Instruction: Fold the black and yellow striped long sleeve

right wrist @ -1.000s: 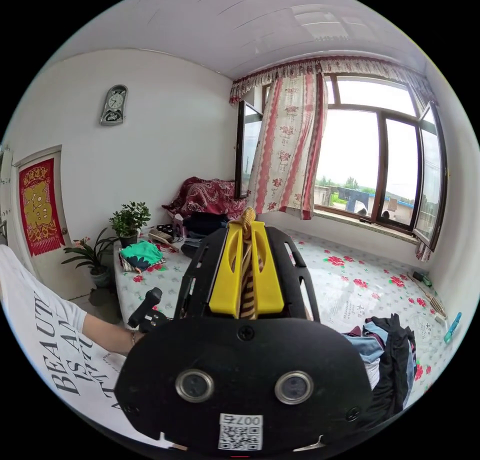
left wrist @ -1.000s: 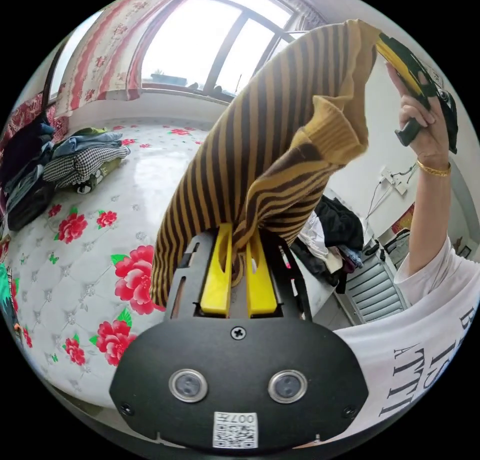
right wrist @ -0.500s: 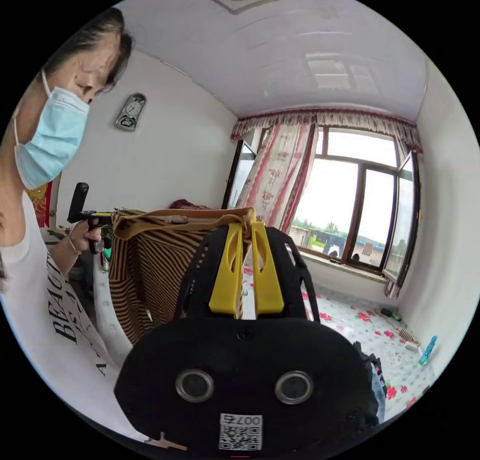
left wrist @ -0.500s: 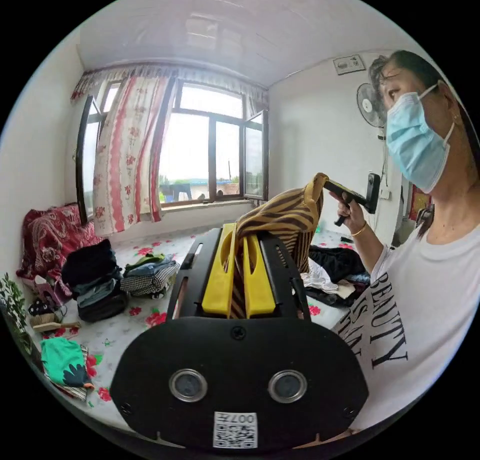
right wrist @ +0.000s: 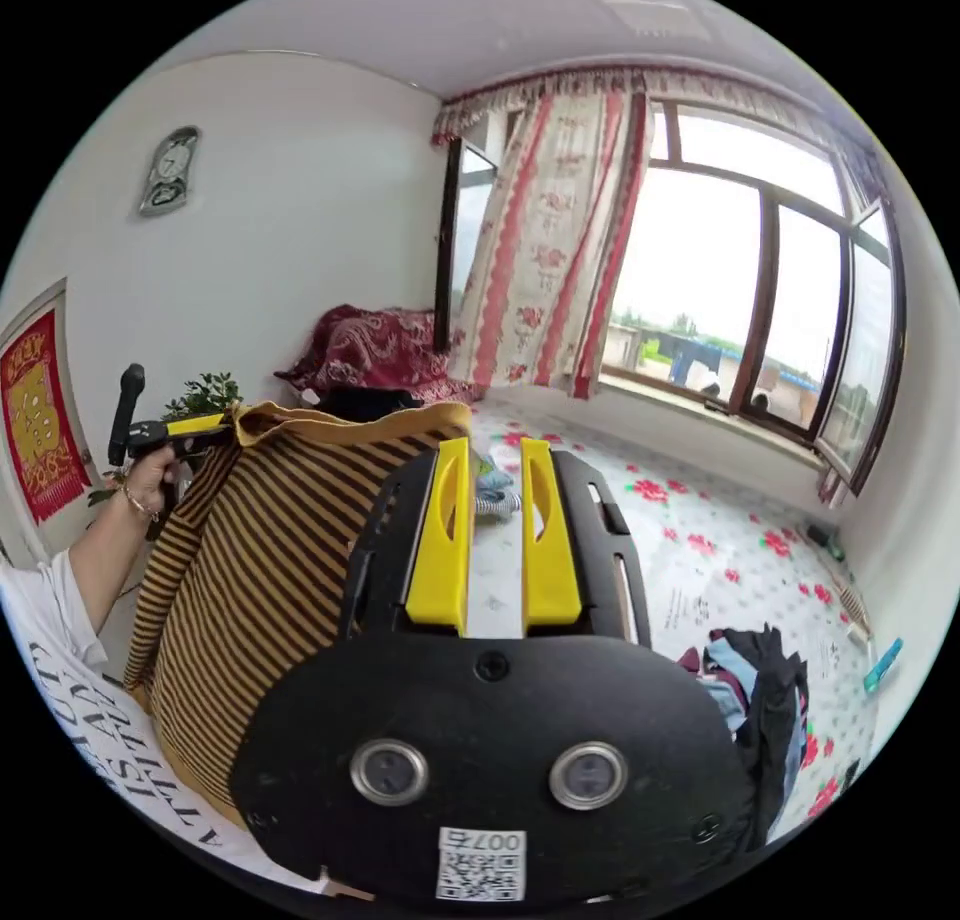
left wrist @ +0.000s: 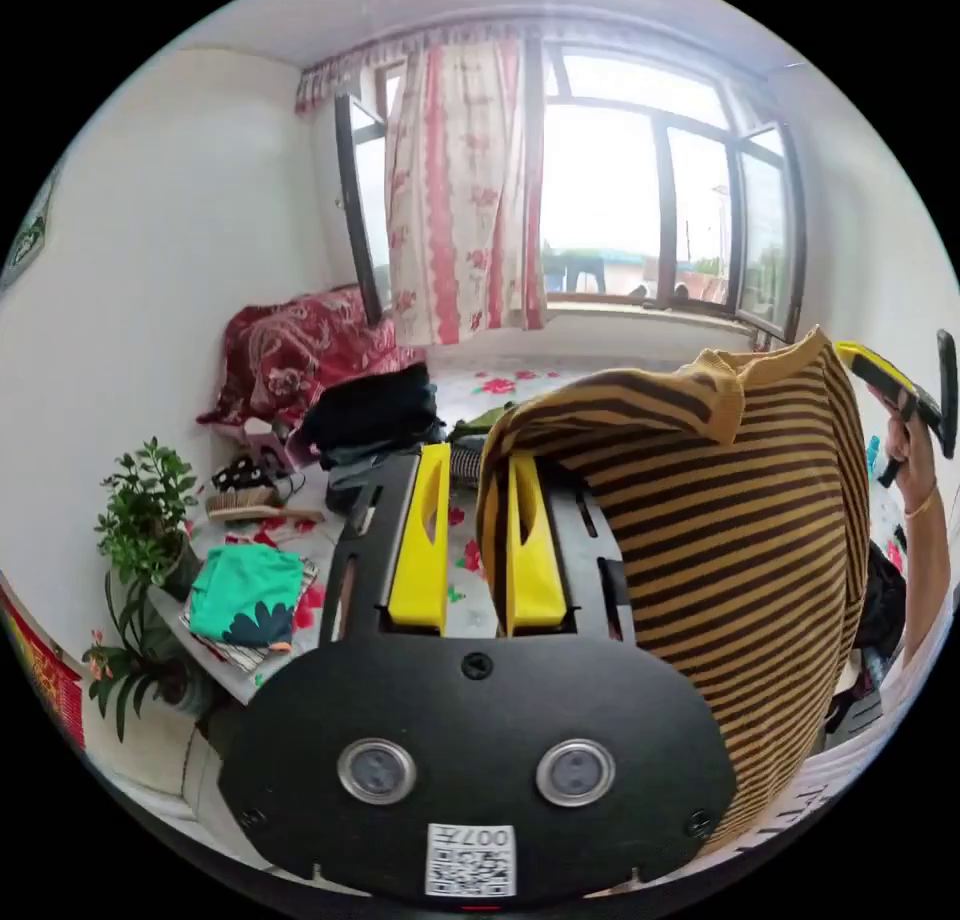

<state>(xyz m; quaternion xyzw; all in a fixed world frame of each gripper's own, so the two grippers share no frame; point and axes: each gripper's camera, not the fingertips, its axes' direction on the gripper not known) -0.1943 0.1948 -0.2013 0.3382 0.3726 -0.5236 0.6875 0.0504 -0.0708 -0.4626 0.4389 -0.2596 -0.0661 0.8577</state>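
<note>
Both pairs of jaws stand parted, on the left gripper (left wrist: pixel 478 457) and the right gripper (right wrist: pixel 495 447). The striped long sleeve (left wrist: pixel 740 520) hangs spread between them above the bed (right wrist: pixel 700 560). Best to lower it flat, smoothing the sleeves outward before folding.

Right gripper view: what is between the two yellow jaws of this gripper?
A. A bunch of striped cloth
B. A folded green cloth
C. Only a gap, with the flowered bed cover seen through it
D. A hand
C: the right gripper has its jaws apart, and the bed cover shows through the gap; the striped long sleeve hangs beside it.
</note>
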